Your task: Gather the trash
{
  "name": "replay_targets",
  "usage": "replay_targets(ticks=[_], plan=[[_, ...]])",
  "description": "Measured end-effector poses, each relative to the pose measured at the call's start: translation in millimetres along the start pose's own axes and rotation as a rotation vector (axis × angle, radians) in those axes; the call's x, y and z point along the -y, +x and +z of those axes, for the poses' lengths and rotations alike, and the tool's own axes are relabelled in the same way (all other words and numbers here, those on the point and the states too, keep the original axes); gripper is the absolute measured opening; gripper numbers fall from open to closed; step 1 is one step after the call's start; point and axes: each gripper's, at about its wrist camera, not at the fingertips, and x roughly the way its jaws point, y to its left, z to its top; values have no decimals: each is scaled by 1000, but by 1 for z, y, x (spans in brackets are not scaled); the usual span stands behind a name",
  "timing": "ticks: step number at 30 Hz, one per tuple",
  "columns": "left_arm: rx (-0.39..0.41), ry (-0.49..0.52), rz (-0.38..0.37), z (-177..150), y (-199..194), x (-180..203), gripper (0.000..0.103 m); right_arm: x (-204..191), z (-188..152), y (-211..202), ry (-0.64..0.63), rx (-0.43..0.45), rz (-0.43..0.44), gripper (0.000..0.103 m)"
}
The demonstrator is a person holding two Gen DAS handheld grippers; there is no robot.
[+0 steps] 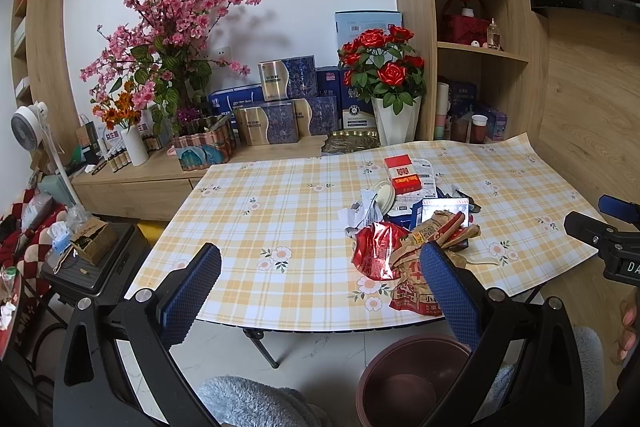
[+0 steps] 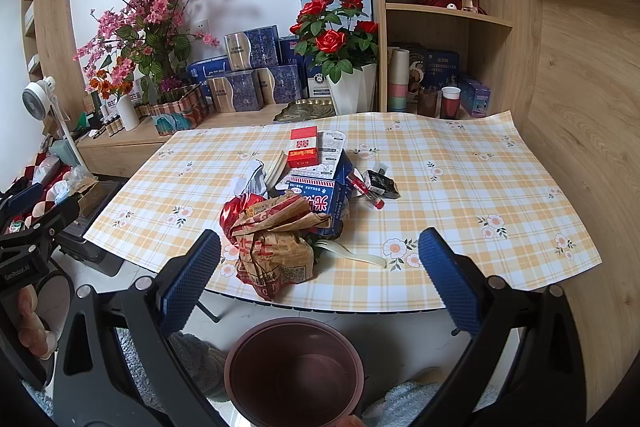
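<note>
Trash pile (image 2: 288, 211) on checked table (image 2: 460, 187), both claws (image 1: 320, 271) (image 2: 320, 263) spread open, empty; bin (image 2: 296, 371) below

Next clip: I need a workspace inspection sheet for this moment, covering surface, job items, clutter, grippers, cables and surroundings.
Surface: folding table with yellow plaid floral cloth; far half bare.
Job's things: trash pile near the front edge: brown paper bag, red foil wrapper, blue carton, red cigarette pack, white plastic fork. Maroon bin on the floor below, looks empty.
Clutter: nothing seen on the table beyond the trash.
Grippers: left gripper and right gripper both have jaws open, holding nothing, short of the pile.
Cables: nothing seen.
Surroundings: wooden shelving, red rose pot, pink blossom arrangement, gift boxes, small fan.
</note>
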Motion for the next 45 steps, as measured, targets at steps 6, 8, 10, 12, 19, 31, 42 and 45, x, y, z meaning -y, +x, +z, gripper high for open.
replay_targets(ticks=[6,8,10,12,19,31,42,45], plan=[[1,0,0,0,1,0,98,-2,1,-2,-1,1,1,97],[3,-1,0,0,0,0,98,-2,1,-2,-1,0,-1,97],[1,-1,0,0,0,0,98,-2,1,-2,-1,-1,0,97],[2,0,-1,0,0,0,98,-2,1,-2,-1,-1,0,97],[2,5,-8,1,3,1,98,-2,1,-2,-1,-1,0,97],[3,-8,-12,-4,5,0,98,-1,-5,1,-1,-11,-1,97],[-4,64,-135,-29,33,1,98,10,-26,22,48,-28,-2,97],[-50,18,-137,-40,51,-4,98,15,-37,33,80,-43,12,97]])
